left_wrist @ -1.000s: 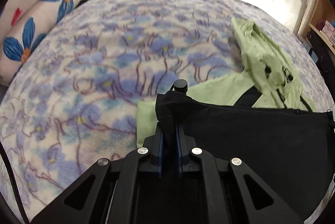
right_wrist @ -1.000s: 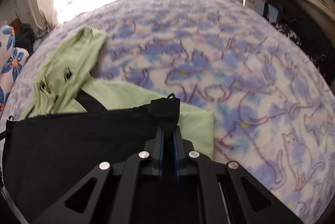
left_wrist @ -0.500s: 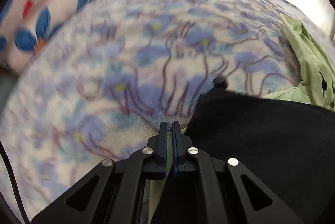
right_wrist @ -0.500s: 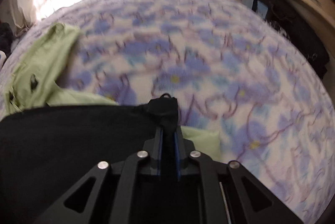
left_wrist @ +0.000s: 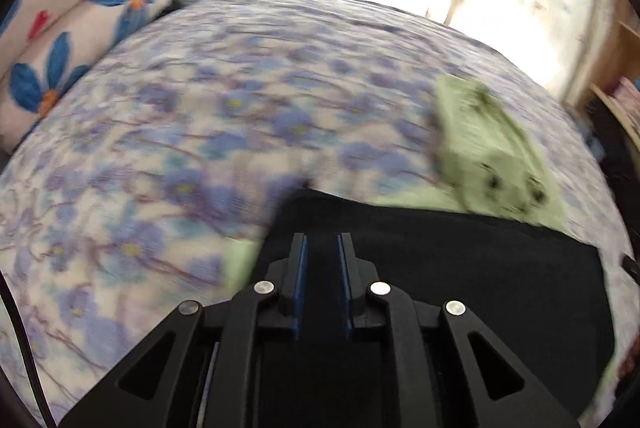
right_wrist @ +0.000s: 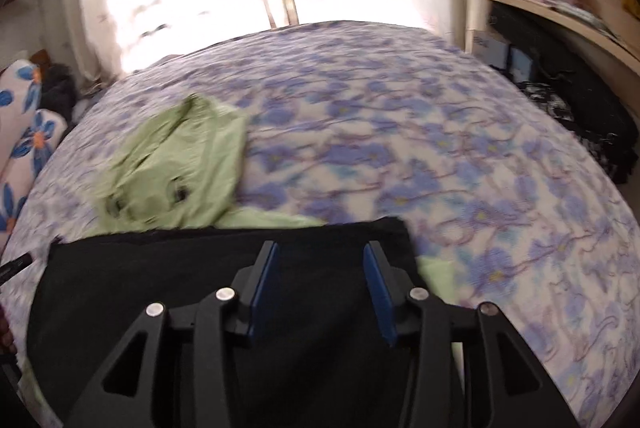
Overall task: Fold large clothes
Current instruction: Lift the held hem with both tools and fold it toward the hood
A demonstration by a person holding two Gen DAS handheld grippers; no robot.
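The black garment [right_wrist: 224, 268] lies flat on the flowered bedspread [right_wrist: 440, 148], folded over the green jacket [right_wrist: 176, 164], whose hood shows beyond the far edge. The left gripper [left_wrist: 322, 252] has its fingers parted with a narrow gap; the right gripper [right_wrist: 320, 260] has its fingers spread wide. Neither appears to hold cloth, though motion blur limits certainty.

Risk: a finger snagging the black layer on withdrawal would drag the fold askew.

No brand, label or writing is legible.

black garment [right_wrist: 224, 268] over pale green one [right_wrist: 180, 164], blue-and-lilac floral blanket [right_wrist: 400, 148], white pillows [left_wrist: 72, 28] with blue flowers.
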